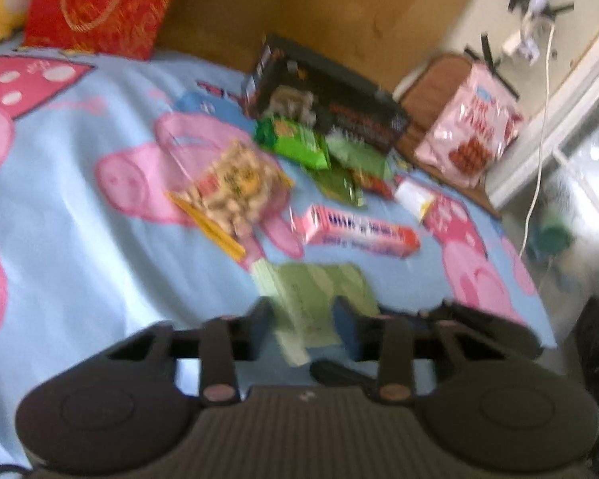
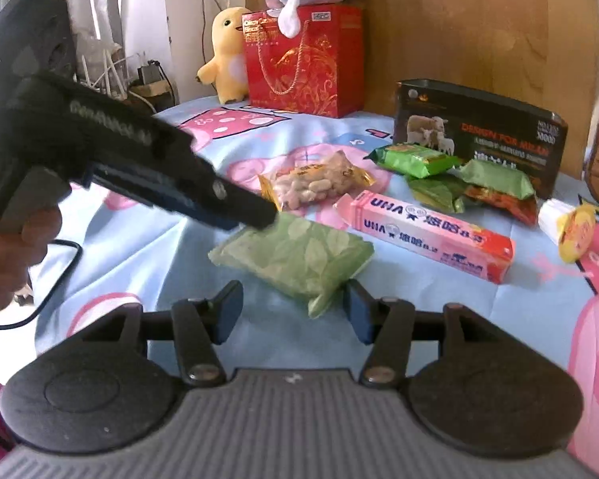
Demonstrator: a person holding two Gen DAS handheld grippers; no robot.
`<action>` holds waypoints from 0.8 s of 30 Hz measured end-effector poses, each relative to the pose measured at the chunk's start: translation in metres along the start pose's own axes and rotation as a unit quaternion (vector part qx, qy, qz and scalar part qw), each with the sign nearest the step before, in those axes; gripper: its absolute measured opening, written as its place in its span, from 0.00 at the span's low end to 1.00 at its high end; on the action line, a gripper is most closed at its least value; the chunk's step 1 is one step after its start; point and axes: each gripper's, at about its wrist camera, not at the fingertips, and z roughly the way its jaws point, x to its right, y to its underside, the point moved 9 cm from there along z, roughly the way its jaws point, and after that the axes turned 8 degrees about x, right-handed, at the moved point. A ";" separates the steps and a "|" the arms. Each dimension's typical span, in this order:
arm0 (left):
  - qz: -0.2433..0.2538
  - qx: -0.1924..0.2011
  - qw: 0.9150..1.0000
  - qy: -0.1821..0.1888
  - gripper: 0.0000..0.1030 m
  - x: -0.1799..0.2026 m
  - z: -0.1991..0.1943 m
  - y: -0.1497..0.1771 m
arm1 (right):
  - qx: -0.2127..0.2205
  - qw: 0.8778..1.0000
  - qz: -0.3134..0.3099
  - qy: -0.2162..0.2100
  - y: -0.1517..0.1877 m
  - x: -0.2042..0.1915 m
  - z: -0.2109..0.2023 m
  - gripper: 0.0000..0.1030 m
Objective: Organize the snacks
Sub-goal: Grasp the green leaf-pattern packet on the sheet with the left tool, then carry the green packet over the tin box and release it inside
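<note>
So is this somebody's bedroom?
Probably, yes. The snacks lie on a bed with a cartoon pig sheet, a wooden headboard stands behind it, and a yellow plush toy sits in the corner.

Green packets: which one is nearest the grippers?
The pale leaf-print packet, lying alone between both grippers; the other green packets sit heaped by the black box.

Pale green leaf-print packet (image 2: 295,257) lies flat on the bedsheet, nearest of the lot, one corner tapering toward six o'clock. At its two o'clock, just apart, the long pink box (image 2: 427,235) lies on its side, slanting. At twelve o'clock sits the clear bag of peanuts (image 2: 313,185). Green wrapped snacks (image 2: 439,173) heap together at one o'clock, against the upright dark box (image 2: 479,135).
</note>
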 end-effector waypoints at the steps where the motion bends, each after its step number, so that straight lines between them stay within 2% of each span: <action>1: -0.002 0.003 1.000 0.003 0.26 0.001 0.000 -0.001 | -0.001 1.000 -0.004 -0.001 -0.002 0.005 0.001 0.50; 5: 0.019 0.015 1.000 0.016 0.24 0.012 -0.007 -0.012 | 0.008 1.000 0.007 0.005 -0.006 0.009 -0.005 0.37; 8: 0.048 0.033 0.998 0.025 0.24 0.028 -0.011 -0.036 | 0.031 0.999 0.019 0.002 -0.024 0.024 -0.009 0.36; 12: 0.084 0.064 0.994 0.027 0.24 0.047 0.001 -0.078 | 0.072 0.997 0.021 0.024 -0.059 0.045 -0.010 0.37; 19: 0.092 0.094 0.991 0.035 0.26 0.082 0.075 -0.170 | 0.109 0.989 0.024 0.093 -0.118 0.116 0.018 0.37; 24: 0.075 0.090 0.993 0.027 0.27 0.091 0.137 -0.206 | 0.097 0.985 0.041 0.140 -0.138 0.176 0.048 0.37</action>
